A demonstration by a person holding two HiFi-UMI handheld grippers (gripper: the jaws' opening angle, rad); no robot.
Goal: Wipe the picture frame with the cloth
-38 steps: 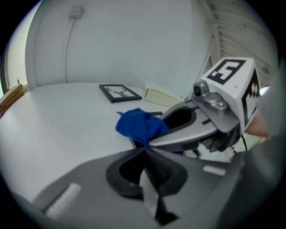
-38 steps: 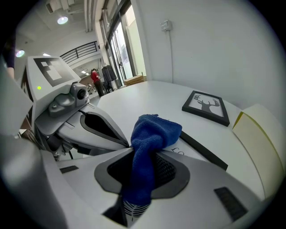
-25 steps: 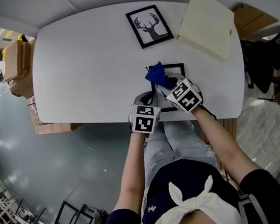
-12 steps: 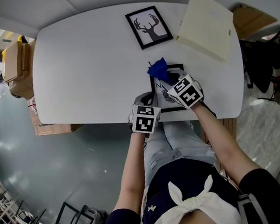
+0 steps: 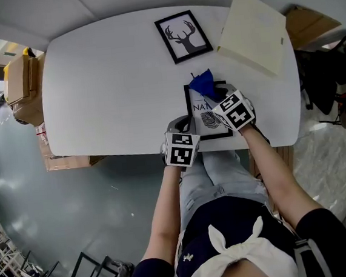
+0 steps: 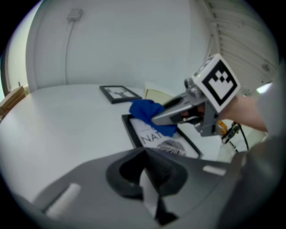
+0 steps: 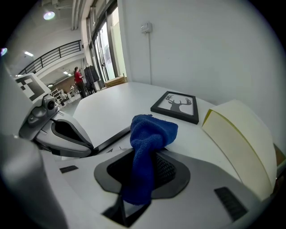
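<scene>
Right gripper view: jaws pinch cloth (image 7: 149, 134) bunched past tips onto pic frame (image 5: 203, 109); L gripper (image 6: 144, 156) jaws together.

Our left gripper (image 5: 183, 126) sits at the white table's (image 5: 106, 80) near edge, jaws closed on the black picture frame's (image 5: 199, 109) near-left corner. Our right gripper (image 5: 213, 94) reaches farther in, forearm extended, and pinches the bunched blue cloth (image 5: 203, 82).

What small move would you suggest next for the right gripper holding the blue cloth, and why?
Probably draw the right gripper back toward the person, dragging the blue cloth down the black-framed leaf print. The cloth sits at its far edge, the near part lies uncovered, and the left gripper appears to grip its near corner.
</scene>
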